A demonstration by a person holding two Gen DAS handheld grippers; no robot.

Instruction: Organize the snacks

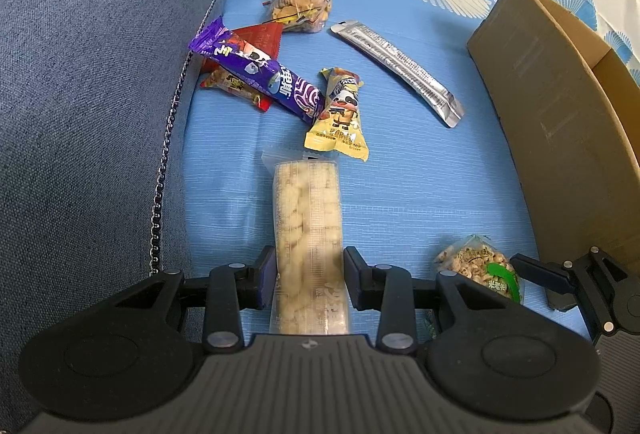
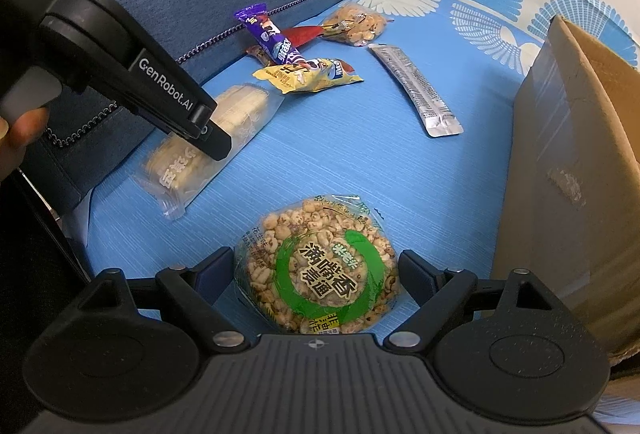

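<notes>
A long clear pack of pale crackers (image 1: 308,218) lies on the blue cloth (image 1: 400,202), and my left gripper (image 1: 308,262) is shut on it, pads against both long sides. The right wrist view shows one of its fingers (image 2: 212,144) resting on the same pack (image 2: 240,110). A round clear pack of puffed grain with a green ring label (image 2: 320,266) lies flat between the fingers of my right gripper (image 2: 316,262), which press its wrapper on both sides. That pack (image 1: 476,262) also shows at the lower right of the left wrist view.
Farther off lie a purple bar (image 1: 260,74), a yellow pack (image 1: 340,114), a silver stick pack (image 1: 400,66), a clear biscuit bag (image 1: 302,4) and red wrappers (image 1: 260,36). An open cardboard box (image 1: 540,114) stands right. A dark blue cushion (image 1: 92,74) rises left.
</notes>
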